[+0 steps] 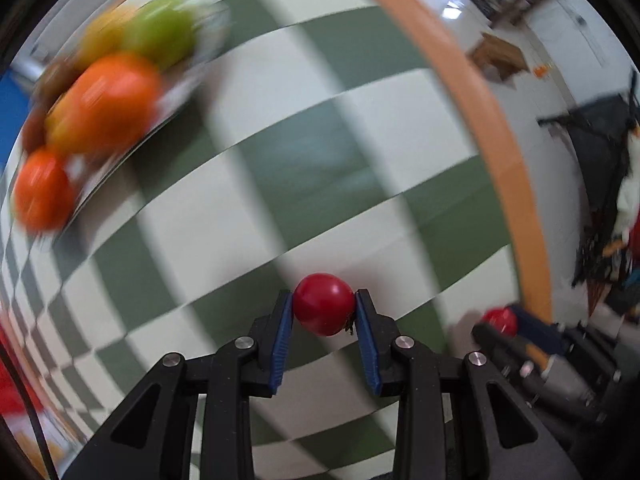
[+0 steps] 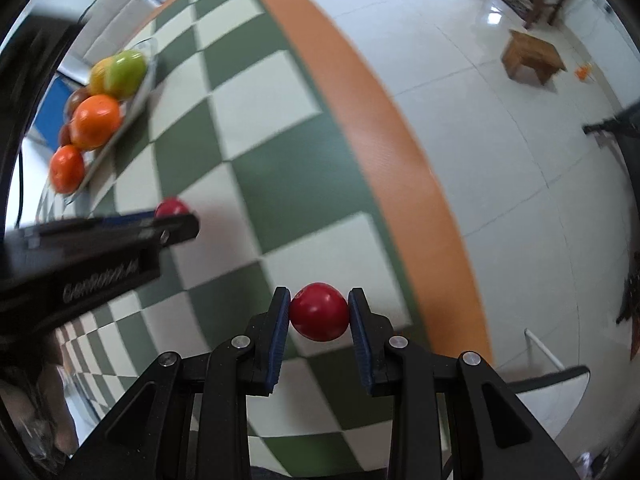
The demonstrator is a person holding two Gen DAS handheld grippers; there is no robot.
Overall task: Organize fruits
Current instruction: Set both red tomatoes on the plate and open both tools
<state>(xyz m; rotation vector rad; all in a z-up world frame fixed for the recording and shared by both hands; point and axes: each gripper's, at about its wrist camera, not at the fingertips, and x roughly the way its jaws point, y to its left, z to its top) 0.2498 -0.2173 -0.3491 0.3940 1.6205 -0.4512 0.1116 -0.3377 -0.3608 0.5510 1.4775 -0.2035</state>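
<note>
My left gripper (image 1: 324,306) is shut on a small red fruit (image 1: 323,304) above the green-and-white checkered tablecloth (image 1: 248,208). Its blue pads (image 1: 283,332) press both sides of the fruit. My right gripper (image 2: 319,312) is shut on a second small red fruit (image 2: 319,311) near the table's orange edge (image 2: 392,152). Each gripper also shows in the other's view: the right one (image 1: 505,322) at lower right, the left one (image 2: 172,216) at left. A clear glass tray (image 2: 138,92) at upper left holds oranges (image 2: 97,120), a green apple (image 2: 127,72) and darker fruits.
The orange table rim (image 1: 480,128) curves along the right, with tiled floor (image 2: 500,140) beyond it. A small wooden stool (image 2: 532,56) stands on that floor. A grey chair back (image 2: 116,12) is behind the tray. The left wrist view is motion-blurred.
</note>
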